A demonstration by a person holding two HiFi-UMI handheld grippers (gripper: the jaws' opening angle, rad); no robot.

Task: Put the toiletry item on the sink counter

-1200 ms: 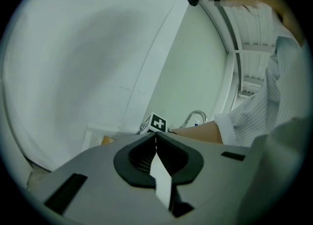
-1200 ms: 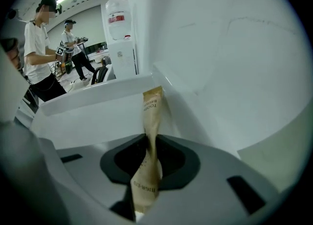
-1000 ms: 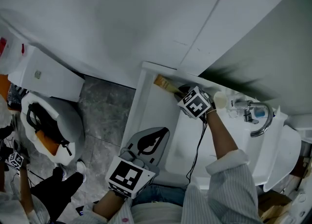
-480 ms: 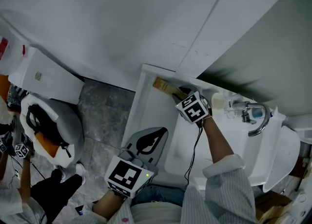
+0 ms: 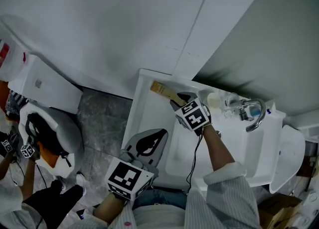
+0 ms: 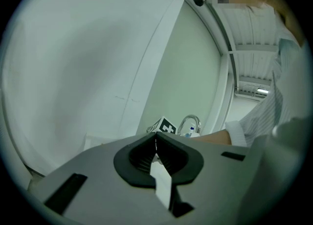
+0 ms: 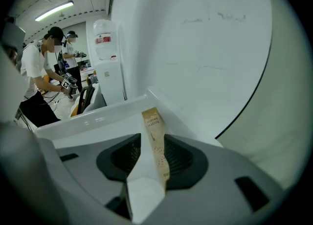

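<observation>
The toiletry item is a slim tan toothbrush packet (image 5: 162,89). It lies at the back left corner of the white sink counter (image 5: 149,118), against the wall. My right gripper (image 5: 175,99) is right behind it. In the right gripper view the packet (image 7: 155,141) runs lengthwise between the jaws of the right gripper (image 7: 154,156). They stand wide, and a gap shows at the left pad. My left gripper (image 5: 158,137) hovers off the counter's front left edge. Its jaws (image 6: 156,143) meet with nothing between them.
A chrome faucet (image 5: 254,116) and small bottles (image 5: 215,99) stand at the back of the basin, right of my right gripper. A white appliance (image 5: 47,81) stands on the floor left of the counter. A person (image 7: 41,72) works beside a water dispenser (image 7: 103,48).
The whole scene has slid a little left and up in the head view. The right gripper stays at the packet by the back wall. The left gripper keeps its place.
</observation>
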